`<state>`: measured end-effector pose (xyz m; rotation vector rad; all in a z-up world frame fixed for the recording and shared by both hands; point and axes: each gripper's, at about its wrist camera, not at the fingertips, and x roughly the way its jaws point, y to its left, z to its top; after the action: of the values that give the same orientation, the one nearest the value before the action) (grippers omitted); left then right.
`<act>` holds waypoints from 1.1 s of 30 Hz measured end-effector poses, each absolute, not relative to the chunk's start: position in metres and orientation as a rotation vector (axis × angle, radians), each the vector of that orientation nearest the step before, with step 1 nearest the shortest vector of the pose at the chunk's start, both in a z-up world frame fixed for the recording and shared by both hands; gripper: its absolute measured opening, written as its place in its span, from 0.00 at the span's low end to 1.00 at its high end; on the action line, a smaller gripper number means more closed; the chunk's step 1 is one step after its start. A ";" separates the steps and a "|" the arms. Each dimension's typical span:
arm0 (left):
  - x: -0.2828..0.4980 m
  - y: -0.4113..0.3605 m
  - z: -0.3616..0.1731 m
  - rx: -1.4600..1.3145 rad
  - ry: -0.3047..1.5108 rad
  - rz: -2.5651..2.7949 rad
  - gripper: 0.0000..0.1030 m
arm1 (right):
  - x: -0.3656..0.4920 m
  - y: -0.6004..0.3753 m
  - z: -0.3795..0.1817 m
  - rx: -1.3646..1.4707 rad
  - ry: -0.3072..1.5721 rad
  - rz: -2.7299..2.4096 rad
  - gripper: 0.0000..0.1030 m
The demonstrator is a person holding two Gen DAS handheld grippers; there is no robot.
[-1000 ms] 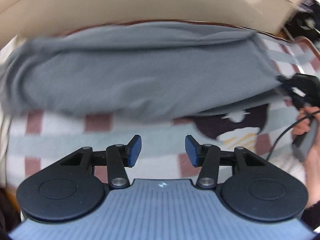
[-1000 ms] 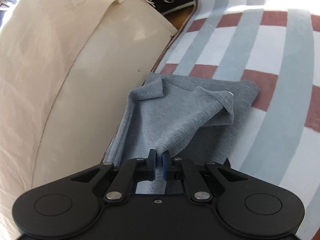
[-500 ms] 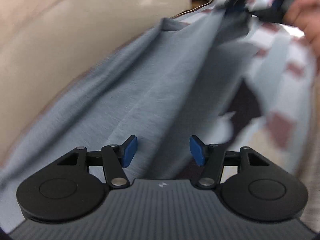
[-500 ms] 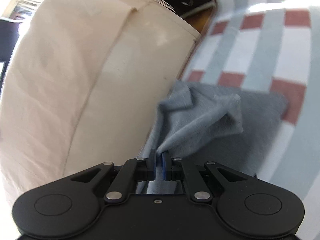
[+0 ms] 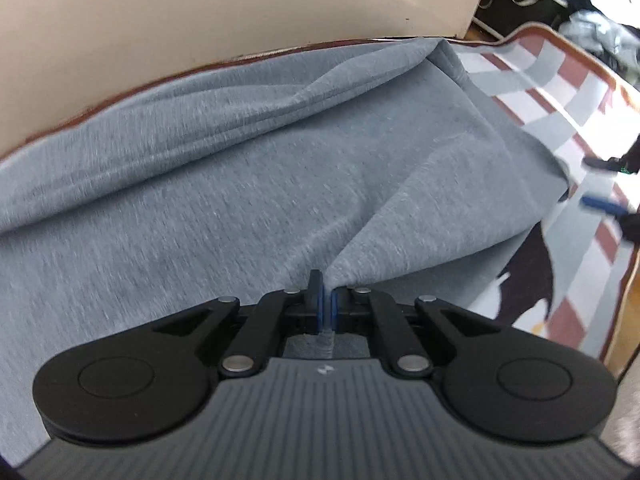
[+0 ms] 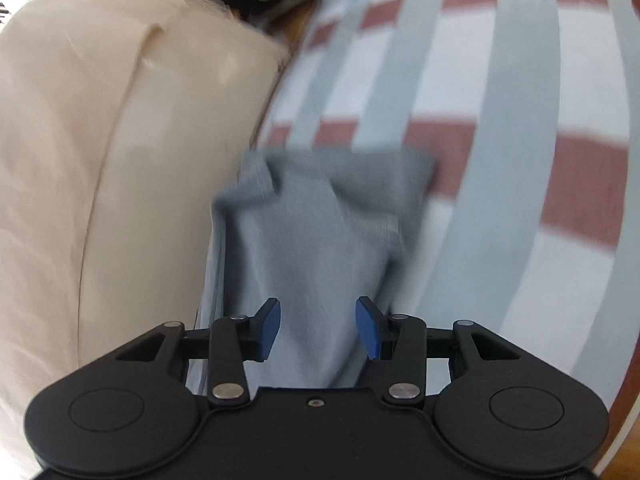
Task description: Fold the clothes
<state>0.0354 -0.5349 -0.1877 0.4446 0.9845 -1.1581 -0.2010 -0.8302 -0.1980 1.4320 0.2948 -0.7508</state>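
A grey garment (image 5: 248,184) lies spread across a striped blanket (image 5: 560,92), its far edge against a beige cushion (image 5: 240,4). The left tongs (image 5: 327,306) are clamped tight on a pinch of the cloth at its near edge, drawing a ridge up from the flat fabric. The right tongs (image 6: 318,326) stand wide apart over the garment's right end, holding nothing; the cloth there lies bunched, with a corner turned over at the far side. The garment is layered but loose, and a long crease runs along its far side. To carry this fold well, it would seem best to keep the left grip firm, take the matching edge with the free tongs, and move both together so the layers land square and smooth.
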 end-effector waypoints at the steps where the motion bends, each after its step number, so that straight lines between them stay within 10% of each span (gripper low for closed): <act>1: 0.038 -0.535 -0.187 0.431 0.996 -1.153 0.03 | -0.197 -0.831 -0.201 1.466 0.296 -0.730 0.47; 13: 0.061 -0.532 -0.146 0.216 1.014 -1.158 0.03 | -0.133 -0.850 -0.252 1.642 0.495 -0.476 0.60; 33: 0.097 -0.521 -0.175 0.238 1.097 -0.995 0.03 | -0.195 -0.855 -0.215 1.282 0.186 -0.915 0.55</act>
<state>0.0972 -0.5208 -0.1751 0.2376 1.0972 -0.9950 -0.1951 -0.8549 -0.2152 1.2816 0.1856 -0.9154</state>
